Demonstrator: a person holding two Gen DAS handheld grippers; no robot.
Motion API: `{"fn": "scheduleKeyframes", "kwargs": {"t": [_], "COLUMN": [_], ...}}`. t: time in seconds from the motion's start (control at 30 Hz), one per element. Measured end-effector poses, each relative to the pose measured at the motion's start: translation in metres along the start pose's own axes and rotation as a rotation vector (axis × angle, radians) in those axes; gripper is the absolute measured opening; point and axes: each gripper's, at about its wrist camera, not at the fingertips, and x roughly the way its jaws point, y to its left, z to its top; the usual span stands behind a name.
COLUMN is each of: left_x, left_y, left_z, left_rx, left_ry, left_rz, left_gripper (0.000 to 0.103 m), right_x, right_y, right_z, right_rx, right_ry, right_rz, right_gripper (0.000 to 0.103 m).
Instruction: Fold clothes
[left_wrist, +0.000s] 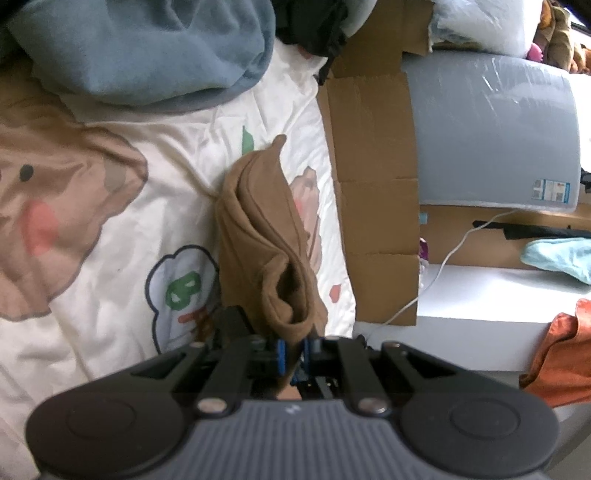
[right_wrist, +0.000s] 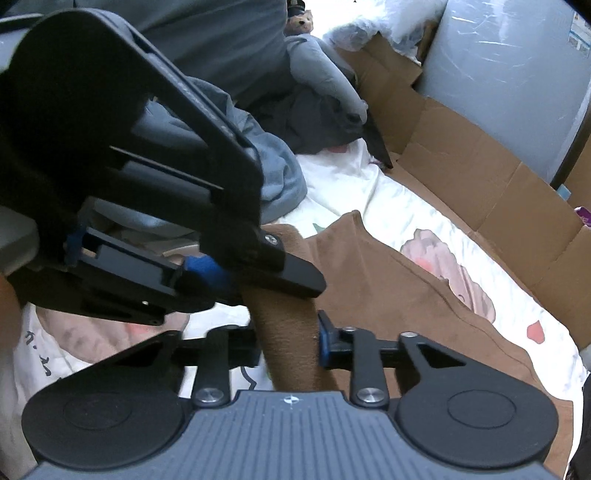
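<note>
Tongs both grip my brown garment, left gripper and right gripper pinching one bunched edge above the bed; next, spread it flat.

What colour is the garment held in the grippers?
Brown garment; clearest in the right wrist view.

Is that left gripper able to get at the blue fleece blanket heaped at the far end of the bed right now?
Probably not as things stand. The left gripper is shut on a bunched edge of the brown garment, so it is busy. The blue fleece blanket lies beyond it, with only the printed bedsheet between.
</note>
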Motion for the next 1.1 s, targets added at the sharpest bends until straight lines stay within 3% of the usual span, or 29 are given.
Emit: {"fn": "scheduleKeyframes", "kwargs": {"t": [0.07,0.13,0.23,0.3,0.37,0.47,0.6,0.77,0.83,1.1], "left_x": [-0.003,-0.010,-0.020,-0.024,-0.024,-0.020,-0.006,0.044,0.059,0.109], "left_y": [-0.003,-0.015,-0.035,-0.049,-0.057,-0.066,-0.073,-0.049,-0.042,-0.026], "left_z": [0.002,0.003,0.006,0.011,0.020,0.035,0.053,0.074,0.081,0.105], "left_rx": [-0.001,0.032,0.101,0.157,0.183,0.207,0.279,0.275,0.280,0.275], "left_ry": [0.013,0.006,-0.030,-0.069,-0.097,-0.114,-0.103,0.019,0.032,0.088], "left_rz": [0.003,-0.001,0.003,0.037,0.077,0.120,0.196,0.323,0.363,0.352], "left_gripper": [0.015,0.027,0.042,0.056,0.062,0.063,0.071,0.071,0.071,0.072], "right_x": [0.002,0.004,0.003,0.001,0.001,-0.001,-0.005,-0.007,-0.009,-0.012], "right_y": [-0.002,-0.004,-0.005,-0.006,-0.009,-0.017,-0.026,-0.034,-0.036,-0.043], "right_z": [-0.001,-0.002,-0.005,-0.006,-0.008,-0.010,-0.015,-0.019,-0.020,-0.026], "right_rx": [0.013,0.026,0.033,0.039,0.061,0.107,0.164,0.230,0.243,0.283], "right_ry": [0.006,0.010,0.000,-0.006,-0.009,-0.016,-0.031,-0.047,-0.050,-0.041], "right_rz": [0.001,0.003,0.003,0.002,0.002,-0.001,-0.004,0.002,0.002,0.018], "right_gripper": [0.011,0.008,0.007,0.006,0.006,0.006,0.006,0.006,0.006,0.006]}}
